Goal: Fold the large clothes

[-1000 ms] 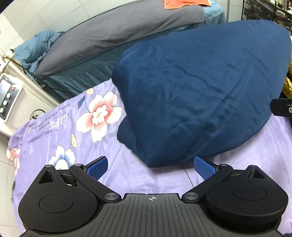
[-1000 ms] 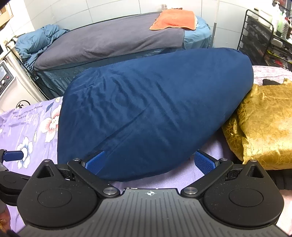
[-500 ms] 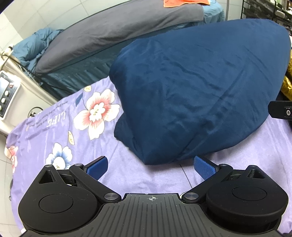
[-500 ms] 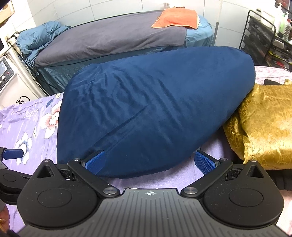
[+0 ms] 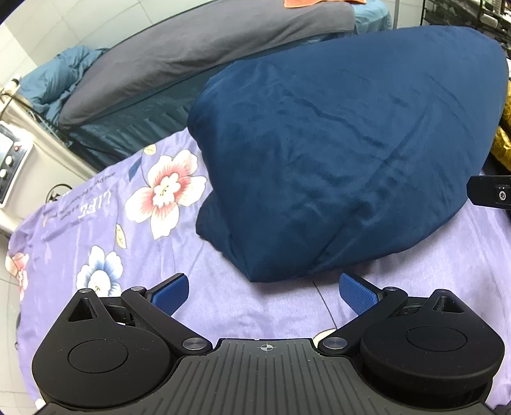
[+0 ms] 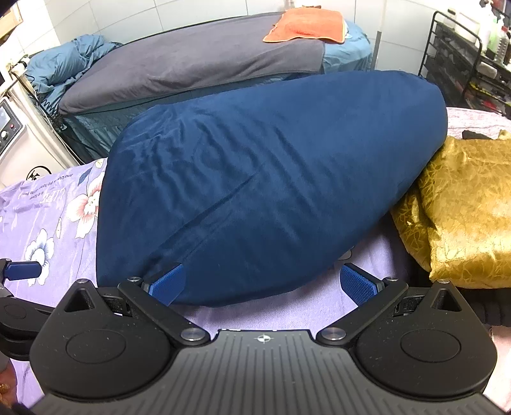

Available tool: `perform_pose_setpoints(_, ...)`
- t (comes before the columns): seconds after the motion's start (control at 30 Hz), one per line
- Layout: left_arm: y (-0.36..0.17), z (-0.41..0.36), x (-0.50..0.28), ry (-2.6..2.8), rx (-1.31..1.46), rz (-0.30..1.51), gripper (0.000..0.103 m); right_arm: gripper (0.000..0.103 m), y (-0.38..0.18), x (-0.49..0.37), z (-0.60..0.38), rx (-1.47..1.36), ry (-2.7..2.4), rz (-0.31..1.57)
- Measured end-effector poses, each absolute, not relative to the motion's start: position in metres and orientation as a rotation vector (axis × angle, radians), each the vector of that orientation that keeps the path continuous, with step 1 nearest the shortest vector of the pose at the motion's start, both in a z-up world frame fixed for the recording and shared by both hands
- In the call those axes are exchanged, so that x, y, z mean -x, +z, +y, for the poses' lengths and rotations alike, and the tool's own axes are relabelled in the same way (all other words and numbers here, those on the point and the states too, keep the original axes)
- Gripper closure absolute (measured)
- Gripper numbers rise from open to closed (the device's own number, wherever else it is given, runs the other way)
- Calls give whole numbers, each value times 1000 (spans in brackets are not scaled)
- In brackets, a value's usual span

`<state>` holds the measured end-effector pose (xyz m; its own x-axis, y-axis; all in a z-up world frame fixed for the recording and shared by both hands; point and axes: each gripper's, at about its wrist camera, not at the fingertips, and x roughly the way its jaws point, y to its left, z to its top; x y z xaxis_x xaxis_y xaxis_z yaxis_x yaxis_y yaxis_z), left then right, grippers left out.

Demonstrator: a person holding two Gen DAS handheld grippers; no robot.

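Note:
A folded dark blue garment (image 5: 345, 153) lies in a thick bundle on the purple flowered sheet (image 5: 134, 223); it also shows in the right wrist view (image 6: 271, 185). My left gripper (image 5: 263, 292) is open and empty, just in front of the bundle's near corner, a little above the sheet. My right gripper (image 6: 263, 284) is open and empty at the bundle's near edge, its left fingertip (image 6: 167, 282) against the fabric. The left gripper's finger shows at the left edge of the right wrist view (image 6: 22, 269).
A folded golden cloth (image 6: 456, 207) lies right of the blue bundle. Behind is a bed with a grey cover (image 6: 198, 67) and an orange towel (image 6: 306, 25). A white machine (image 5: 12, 159) stands at left, a black rack (image 6: 463, 57) at back right.
Both grippers have drifted slightly, so the blue bundle sits a little differently in view. Both stay open and the bundle has not moved.

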<state>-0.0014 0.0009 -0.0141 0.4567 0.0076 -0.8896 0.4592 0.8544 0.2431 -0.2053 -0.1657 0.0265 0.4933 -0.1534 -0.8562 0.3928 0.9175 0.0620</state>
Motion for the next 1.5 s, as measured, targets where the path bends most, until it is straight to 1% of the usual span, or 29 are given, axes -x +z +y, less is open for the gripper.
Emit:
perform_pose_setpoints(0.97, -19, 1, 2, -289, -501, 1112, 0, 1, 15, 201, -166, -269, -322, 1031)
perform_pose_setpoints(1.5, -22, 3, 1, -278, -503, 1085, 0, 1, 10, 200, -164, -262, -317, 1046)
